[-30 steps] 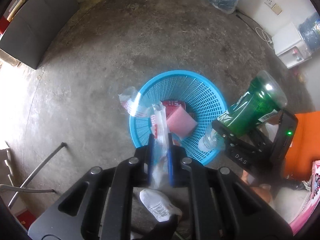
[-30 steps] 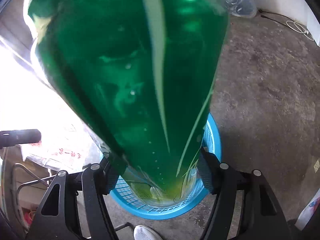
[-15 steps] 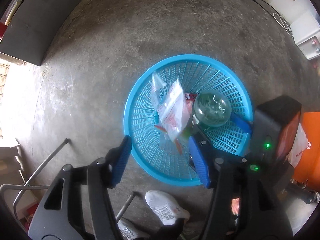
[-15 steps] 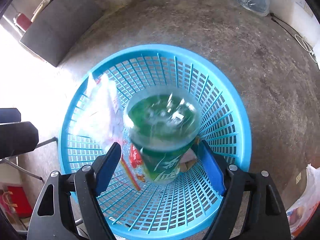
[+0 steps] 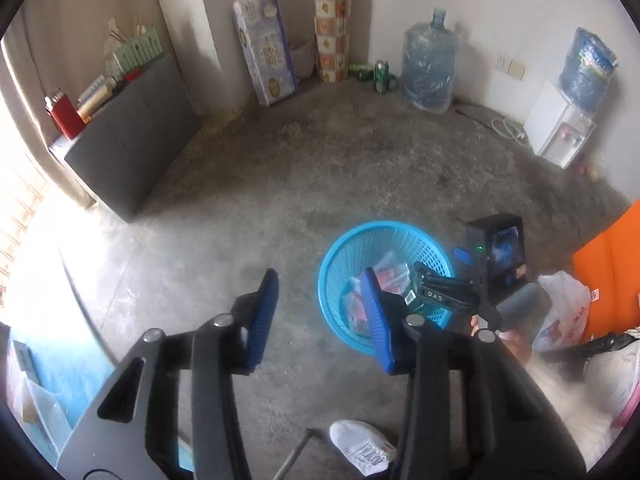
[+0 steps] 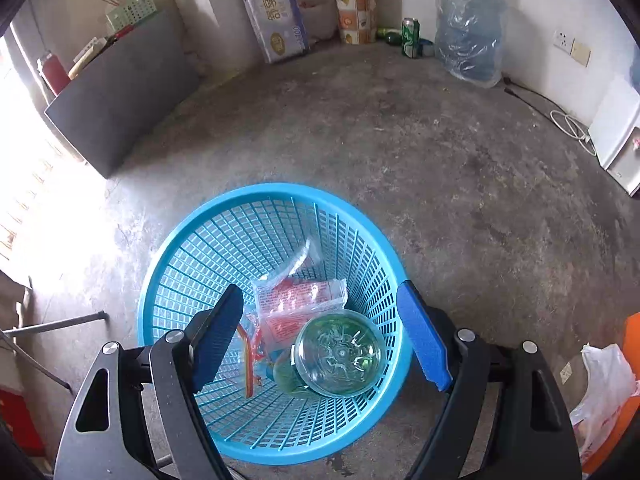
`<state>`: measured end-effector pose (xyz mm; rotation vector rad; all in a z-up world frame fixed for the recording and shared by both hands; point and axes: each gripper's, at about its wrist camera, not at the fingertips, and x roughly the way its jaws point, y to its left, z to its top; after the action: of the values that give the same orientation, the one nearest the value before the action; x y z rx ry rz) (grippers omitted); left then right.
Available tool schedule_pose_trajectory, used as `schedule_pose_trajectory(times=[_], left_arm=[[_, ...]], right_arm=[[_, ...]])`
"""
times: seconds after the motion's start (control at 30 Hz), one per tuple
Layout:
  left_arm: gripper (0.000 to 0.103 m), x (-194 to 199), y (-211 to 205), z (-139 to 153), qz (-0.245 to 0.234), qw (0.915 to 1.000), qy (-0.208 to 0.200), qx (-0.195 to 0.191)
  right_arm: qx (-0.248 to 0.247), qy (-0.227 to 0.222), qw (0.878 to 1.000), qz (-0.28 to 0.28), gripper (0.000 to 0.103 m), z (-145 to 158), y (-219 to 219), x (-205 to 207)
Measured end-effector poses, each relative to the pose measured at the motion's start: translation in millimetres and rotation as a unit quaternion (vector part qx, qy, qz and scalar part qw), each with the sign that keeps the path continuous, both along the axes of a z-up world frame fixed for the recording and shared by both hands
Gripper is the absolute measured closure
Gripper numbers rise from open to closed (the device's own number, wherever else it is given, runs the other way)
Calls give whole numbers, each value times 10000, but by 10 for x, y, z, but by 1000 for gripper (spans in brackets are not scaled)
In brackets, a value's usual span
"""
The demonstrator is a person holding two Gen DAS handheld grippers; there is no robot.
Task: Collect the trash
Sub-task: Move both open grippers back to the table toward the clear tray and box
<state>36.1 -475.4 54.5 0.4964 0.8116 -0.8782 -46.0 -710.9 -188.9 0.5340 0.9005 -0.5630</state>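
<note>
1. Left gripper (image 5: 324, 316): released and empty, fingers (image 5: 262, 318) apart over bare floor (image 5: 360, 168), just left of the basket (image 5: 340, 248). A second ago clenched on a clear wrapper; since then opened wide, then partly closed again, nothing between the fingers now. Now raised and pulled back from the basket, so far more of the room shows.
2. Wrappers (image 6: 300, 300): now lying inside the basket, beside the bottle. Left hand's load counts as delivered.
3. Basket: stands on the floor, rim (image 6: 280, 190) whole and upright, holding all the trash seen in these views.
4. Bottle (image 6: 340, 354): green, a second ago filling the right view and gripped; now loose in the basket, base towards the camera, resting against the wrappers.
5. Right gripper (image 6: 320, 340): released, fingers (image 6: 424, 338) wide apart above the basket, the bottle below and between them but not touched. Jaws opened further within the last second; nothing held.
6. Meaning for the task: both drops look complete, both hands free. Next move probably a search for more litter. A can (image 5: 381, 76) and something green beside it stand by the far wall, near the water jug (image 5: 428, 68); whether trash or stock cannot be told. A plastic bag (image 5: 564, 312) lies at far right beside an orange surface; contents unclear.
7. Risk: little at present; basket is light and could tip if knocked by the right gripper on withdrawal.
</note>
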Motion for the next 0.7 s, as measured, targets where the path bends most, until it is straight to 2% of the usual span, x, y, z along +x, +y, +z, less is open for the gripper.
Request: schedule_pose_trajectory(times=[0.1, 0.17, 0.27, 0.33, 0.4, 0.47, 0.57, 0.7], left_arm=[[62, -215, 745, 494, 56, 9983, -400, -415], [57, -273, 1271, 719, 361, 9957, -491, -698], [57, -257, 2031, 938, 1024, 9884, -458, -1020], [57, -220, 2525, 1037, 1542, 9794, -640, -1135], [55, -193, 2940, 1110, 1973, 9696, -965, -1082], [55, -141, 3325, 1150, 2482, 9553, -1244, -1013], [55, -16, 3885, 1133, 3002, 9408, -923, -1278], [52, 185, 4430, 930, 3417, 9244, -283, -1673]], right_arm=[[63, -493, 9988, 41, 26, 389, 25, -30], [-45, -749, 9970, 207, 26, 721, 126, -9], [-114, -1177, 9897, 809, 26, 1268, 424, 90], [-329, -1399, 9804, 1345, 26, 1655, 749, 169], [-649, -1488, 9677, 1929, 26, 2004, 1169, 257], [-917, -1577, 9508, 2505, 25, 2286, 1623, 350], [-1106, -1634, 9254, 3237, 22, 2548, 2216, 551], [-880, -1515, 9089, 3783, 21, 2702, 2799, 879]])
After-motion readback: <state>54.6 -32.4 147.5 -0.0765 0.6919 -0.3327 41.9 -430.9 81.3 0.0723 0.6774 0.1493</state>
